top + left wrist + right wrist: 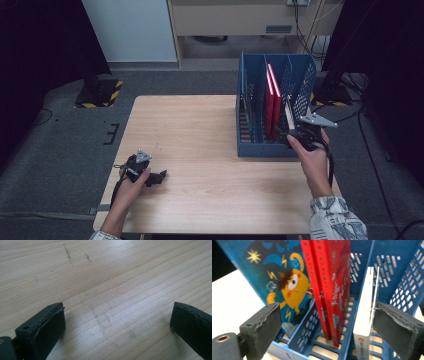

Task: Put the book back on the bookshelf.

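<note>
A blue slotted file rack (262,150) stands on the right side of the wooden table (200,125). Two thin red books (272,105) stand upright in a middle slot, and a white book (289,115) leans in the slot to their right. My right gripper (296,133) is at the rack's front, open. In the right gripper view its jaws (328,315) straddle the red books (329,277) and the white book (364,322), whose edge sits close to the right pad (397,330). My left gripper (160,176) rests open on the table's front left, with bare wood between its jaws (117,315).
A blue picture book (274,277) with a yellow cartoon creature stands in the rack's left slot. Dark stands with cables flank the table on the grey floor. A pale cabinet (225,20) stands beyond the far edge.
</note>
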Action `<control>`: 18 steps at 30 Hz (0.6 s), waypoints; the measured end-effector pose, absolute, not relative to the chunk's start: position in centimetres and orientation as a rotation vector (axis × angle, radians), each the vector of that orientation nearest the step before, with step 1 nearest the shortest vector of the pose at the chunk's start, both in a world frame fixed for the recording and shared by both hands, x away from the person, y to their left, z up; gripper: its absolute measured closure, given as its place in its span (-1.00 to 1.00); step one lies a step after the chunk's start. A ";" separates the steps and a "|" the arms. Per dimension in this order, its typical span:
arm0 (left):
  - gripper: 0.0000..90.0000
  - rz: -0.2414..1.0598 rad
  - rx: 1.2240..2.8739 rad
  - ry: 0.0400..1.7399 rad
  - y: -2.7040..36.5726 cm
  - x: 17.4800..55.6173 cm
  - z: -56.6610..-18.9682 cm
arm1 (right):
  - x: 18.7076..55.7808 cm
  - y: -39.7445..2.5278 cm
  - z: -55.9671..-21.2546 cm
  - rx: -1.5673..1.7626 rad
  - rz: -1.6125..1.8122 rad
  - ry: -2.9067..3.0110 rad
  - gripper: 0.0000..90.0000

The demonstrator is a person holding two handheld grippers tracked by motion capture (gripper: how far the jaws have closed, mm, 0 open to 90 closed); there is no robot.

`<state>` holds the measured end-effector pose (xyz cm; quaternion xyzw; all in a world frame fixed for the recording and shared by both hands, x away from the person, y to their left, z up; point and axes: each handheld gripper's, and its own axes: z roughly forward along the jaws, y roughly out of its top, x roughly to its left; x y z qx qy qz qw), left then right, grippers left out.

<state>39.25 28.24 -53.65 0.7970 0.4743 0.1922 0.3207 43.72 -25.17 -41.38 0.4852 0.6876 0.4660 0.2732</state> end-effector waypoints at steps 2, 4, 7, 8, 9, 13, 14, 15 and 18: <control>-1.00 0.505 2.094 1.246 28.2 39.3 -53.6 | 43.4 -24.9 -41.2 1.293 1.259 1.860 -0.82; -1.00 0.505 2.094 1.246 28.2 39.3 -53.7 | 43.0 -24.5 -41.0 1.281 1.267 1.872 -0.82; -1.00 0.505 2.093 1.246 28.2 39.2 -53.7 | 42.4 -23.9 -40.9 1.261 1.275 1.894 -0.82; -1.00 0.505 2.094 1.247 28.2 39.2 -53.7 | 42.2 -23.6 -40.9 1.255 1.277 1.902 -0.82; -1.00 0.505 2.093 1.247 28.2 39.2 -53.7 | 42.0 -23.4 -40.9 1.249 1.276 1.911 -0.83; -1.00 0.505 2.093 1.246 28.2 39.2 -53.7 | 41.0 -22.1 -41.2 1.217 1.282 1.958 -0.84; -1.00 0.506 2.093 1.247 28.2 39.2 -53.7 | 40.7 -21.8 -41.2 1.207 1.288 1.968 -0.84; -1.00 0.506 2.093 1.248 28.2 39.2 -53.7 | 40.5 -21.5 -41.4 1.200 1.288 1.979 -0.84; -1.00 0.506 2.093 1.247 28.2 39.2 -53.6 | 39.8 -20.4 -41.7 1.174 1.291 2.019 -0.84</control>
